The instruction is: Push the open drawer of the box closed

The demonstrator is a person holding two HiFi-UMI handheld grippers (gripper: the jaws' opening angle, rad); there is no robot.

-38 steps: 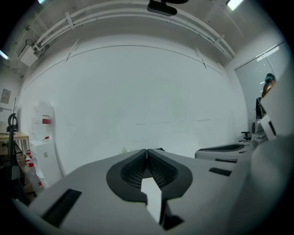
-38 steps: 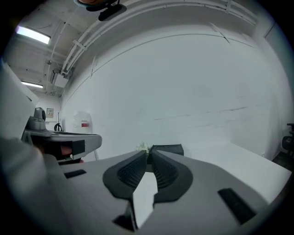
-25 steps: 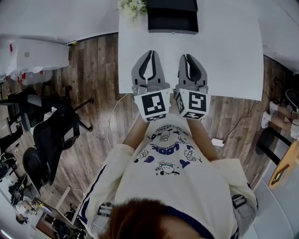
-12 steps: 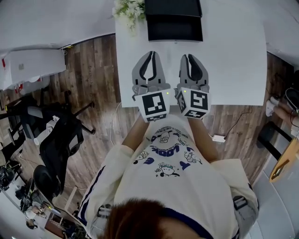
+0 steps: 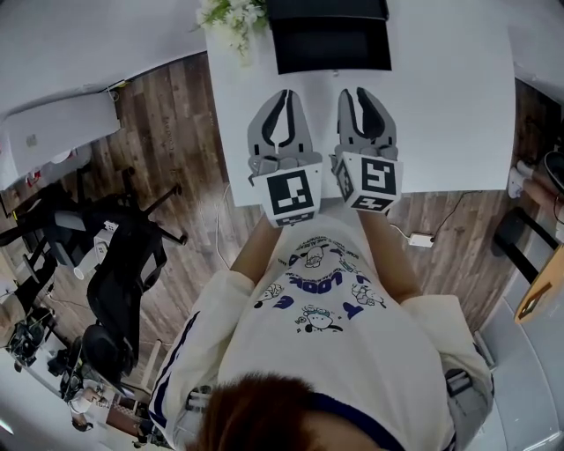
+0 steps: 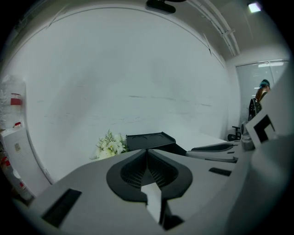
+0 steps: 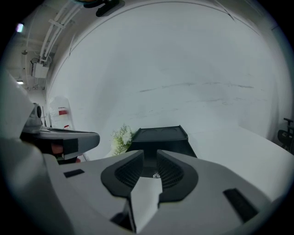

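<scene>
Two hand-held grippers sit side by side over the near half of a white worktop (image 5: 458,106), seen from above the person's head. At far left, black office chairs (image 5: 123,264) stand on a dark wooden floor (image 5: 176,132). A bunch of white flowers (image 5: 227,18) lies at the worktop's far left corner, just beside the box. The left gripper (image 5: 284,93) points toward the far edge; in the left gripper view its jaws are pressed together at the tips with nothing between them (image 6: 147,150), and the flowers (image 6: 109,146) and the box (image 6: 151,140) appear beyond them. The black box (image 5: 328,9) stands at the far edge of the worktop, centred ahead of both grippers and well apart from them; its drawer (image 5: 333,48) is pulled out toward the person, with the dark interior exposed. The right gripper (image 5: 351,91) is parallel to the left one and close beside it; in the right gripper view its jaws stand a narrow gap apart and hold nothing (image 7: 149,156), and the box (image 7: 161,135) shows straight ahead through that gap. On the floor at right, a white adapter (image 5: 420,240) lies on a cable.
</scene>
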